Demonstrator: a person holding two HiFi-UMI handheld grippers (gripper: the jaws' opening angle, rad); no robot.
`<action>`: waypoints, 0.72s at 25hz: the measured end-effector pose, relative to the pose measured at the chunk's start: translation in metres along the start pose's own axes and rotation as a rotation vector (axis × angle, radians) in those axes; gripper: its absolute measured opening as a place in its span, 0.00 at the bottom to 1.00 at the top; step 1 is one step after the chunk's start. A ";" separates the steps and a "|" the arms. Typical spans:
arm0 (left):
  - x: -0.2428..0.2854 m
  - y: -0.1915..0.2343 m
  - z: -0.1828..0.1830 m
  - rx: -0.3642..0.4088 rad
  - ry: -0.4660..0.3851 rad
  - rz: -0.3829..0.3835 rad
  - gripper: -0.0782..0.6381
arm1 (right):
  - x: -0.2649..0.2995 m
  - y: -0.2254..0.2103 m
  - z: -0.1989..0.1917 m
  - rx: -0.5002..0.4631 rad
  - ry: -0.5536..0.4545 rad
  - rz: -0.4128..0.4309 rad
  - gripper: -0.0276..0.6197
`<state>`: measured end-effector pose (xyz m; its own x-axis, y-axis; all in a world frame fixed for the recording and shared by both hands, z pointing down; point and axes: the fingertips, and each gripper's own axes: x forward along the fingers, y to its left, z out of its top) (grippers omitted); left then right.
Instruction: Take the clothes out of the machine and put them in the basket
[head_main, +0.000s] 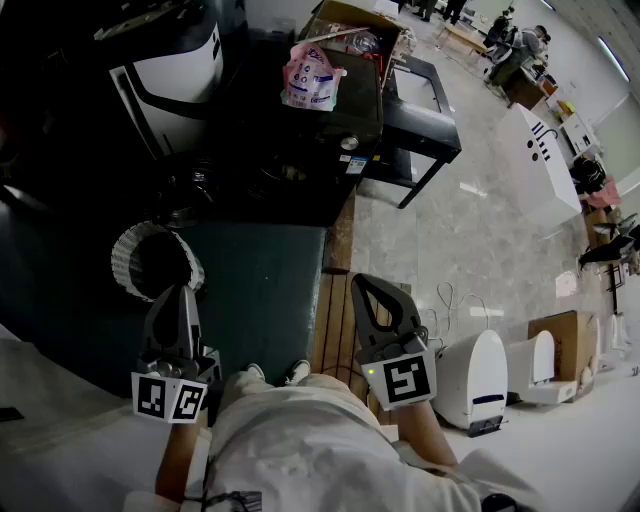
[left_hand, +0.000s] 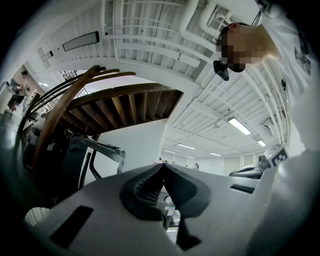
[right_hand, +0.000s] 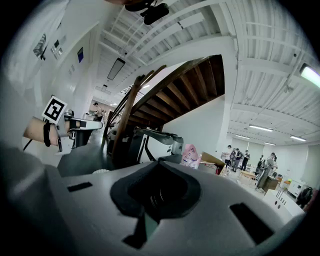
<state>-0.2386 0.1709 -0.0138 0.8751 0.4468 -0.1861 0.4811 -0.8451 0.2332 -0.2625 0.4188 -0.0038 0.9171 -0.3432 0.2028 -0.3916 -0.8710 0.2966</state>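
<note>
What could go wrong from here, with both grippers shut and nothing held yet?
The left gripper and right gripper are shut; reaching in like that would likely push rather than grasp. The white basket sits close by the left gripper's tip and could be knocked. Loose cables on the floor could trip the person.

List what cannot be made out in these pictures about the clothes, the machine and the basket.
- Clothes: none visible in any view; in the head view the machine sits in deep shadow, its opening unreadable.
- Basket inside: head view, dark, near rim covered by the left gripper; left gripper view, mostly hidden behind the gripper's own body.
- Distant people: right gripper view, too small.
</note>
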 end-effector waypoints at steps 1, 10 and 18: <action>-0.001 -0.001 -0.001 -0.001 0.000 0.000 0.13 | -0.001 0.000 0.000 -0.001 0.000 0.001 0.06; 0.003 -0.008 -0.003 -0.002 0.002 -0.009 0.13 | -0.004 -0.007 -0.002 -0.001 -0.007 -0.015 0.06; 0.009 -0.013 -0.009 -0.021 0.006 -0.017 0.13 | -0.014 -0.026 -0.006 0.046 -0.041 -0.066 0.06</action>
<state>-0.2367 0.1886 -0.0099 0.8669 0.4630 -0.1848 0.4971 -0.8308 0.2502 -0.2656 0.4482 -0.0083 0.9436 -0.2977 0.1450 -0.3268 -0.9074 0.2643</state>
